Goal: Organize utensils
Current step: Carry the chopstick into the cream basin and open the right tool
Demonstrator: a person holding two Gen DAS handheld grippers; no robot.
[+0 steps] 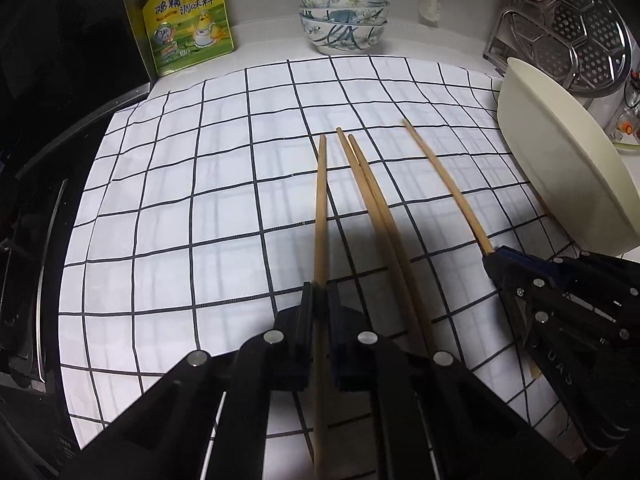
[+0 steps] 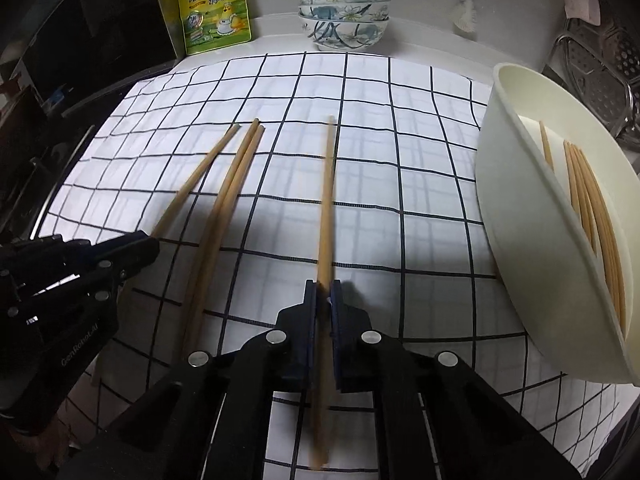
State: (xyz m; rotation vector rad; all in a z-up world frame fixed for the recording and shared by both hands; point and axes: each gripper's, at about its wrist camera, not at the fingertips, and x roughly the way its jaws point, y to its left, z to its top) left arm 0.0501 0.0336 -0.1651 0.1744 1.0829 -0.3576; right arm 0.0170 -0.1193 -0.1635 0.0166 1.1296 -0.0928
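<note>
Four loose chopsticks showed on the checked cloth [image 1: 192,184], and we held one in each pair of tongs. Our left tongs [image 1: 320,300] were clenched on the left chopstick [image 1: 321,200], which ran forward from between the tips and back under the camera. Our right tongs [image 2: 325,292] were clenched on the right chopstick [image 2: 328,200] in the same way, its far end pointing away over the cloth. Between the two pairs of tongs lay a pair of chopsticks [image 1: 368,184], side by side and touching along their length, flat on the cloth. Just right of the right tongs stood a cream tub [image 2: 520,200], tilted toward us, with a bundle of chopsticks [image 2: 592,216] lying inside against its wall. Seen from the left wrist, the right tongs sat to the right, close to the tub's lower edge. Well ahead of both tongs, past the far edge of the cloth on the white tabletop [image 1: 264,40], stood a stack of three flowered bowls [image 1: 343,20]. Ahead and to the left of the left tongs leaned a yellow seasoning pouch [image 1: 188,20] against a dark appliance [image 1: 60,60]. Ahead and to the right, behind the tub, a perforated metal steamer tray [image 1: 576,28] stood on edge in a rack.
</note>
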